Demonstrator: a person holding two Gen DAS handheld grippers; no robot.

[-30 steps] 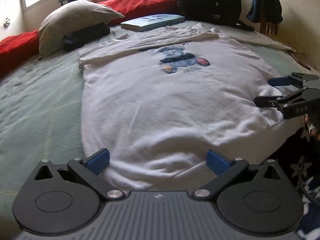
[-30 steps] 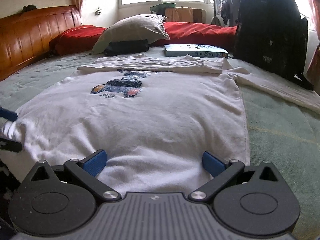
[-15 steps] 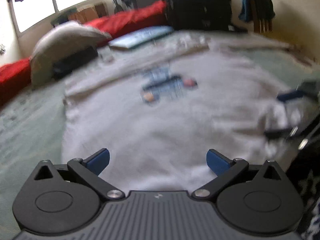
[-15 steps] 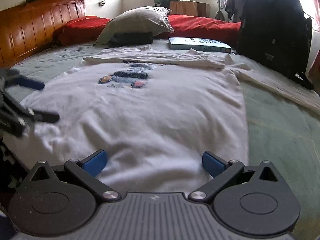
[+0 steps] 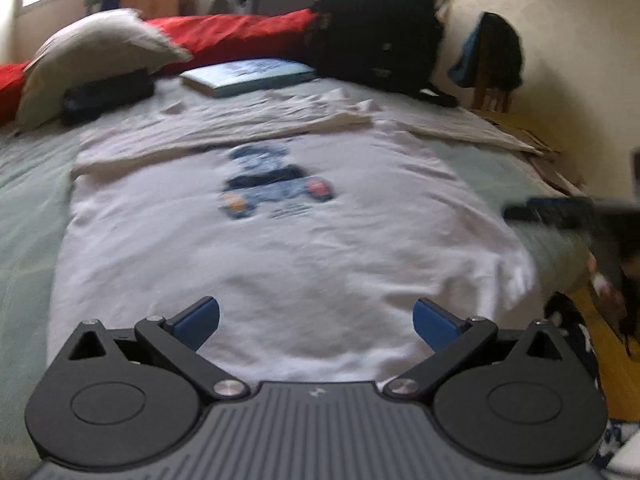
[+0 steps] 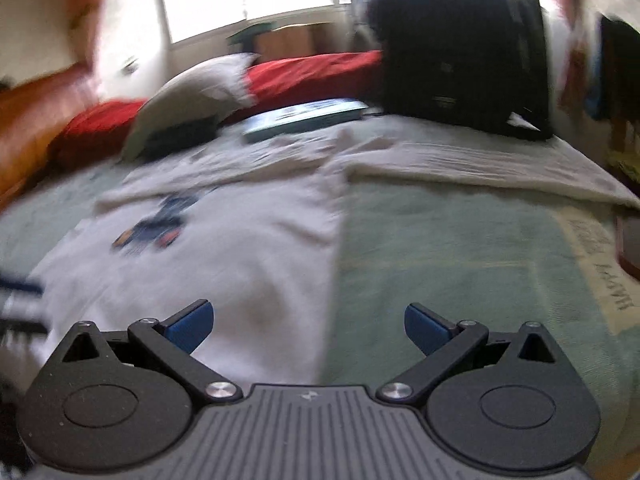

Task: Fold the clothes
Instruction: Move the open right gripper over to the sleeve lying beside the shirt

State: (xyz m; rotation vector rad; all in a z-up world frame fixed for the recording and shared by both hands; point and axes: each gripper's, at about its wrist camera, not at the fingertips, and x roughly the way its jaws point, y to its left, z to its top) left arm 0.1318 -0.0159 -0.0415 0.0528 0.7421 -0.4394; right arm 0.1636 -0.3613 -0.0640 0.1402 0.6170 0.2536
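A white T-shirt (image 5: 280,248) is spread flat on a green-covered bed (image 6: 460,248), below a book (image 5: 248,76) and backpack (image 5: 376,28); left gripper (image 5: 316,320) and right gripper (image 6: 308,322) are held spread apart, empty.

Motion blur smears the shirt print (image 5: 276,188) and its caption beyond reading, the right gripper (image 5: 560,210) is an indistinct dark streak, and the frame edge cuts the bedspread lettering (image 6: 600,268).

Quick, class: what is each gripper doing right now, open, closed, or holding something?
Left gripper: open, holding nothing, over the shirt.
Right gripper: open, holding nothing, over the shirt's edge.
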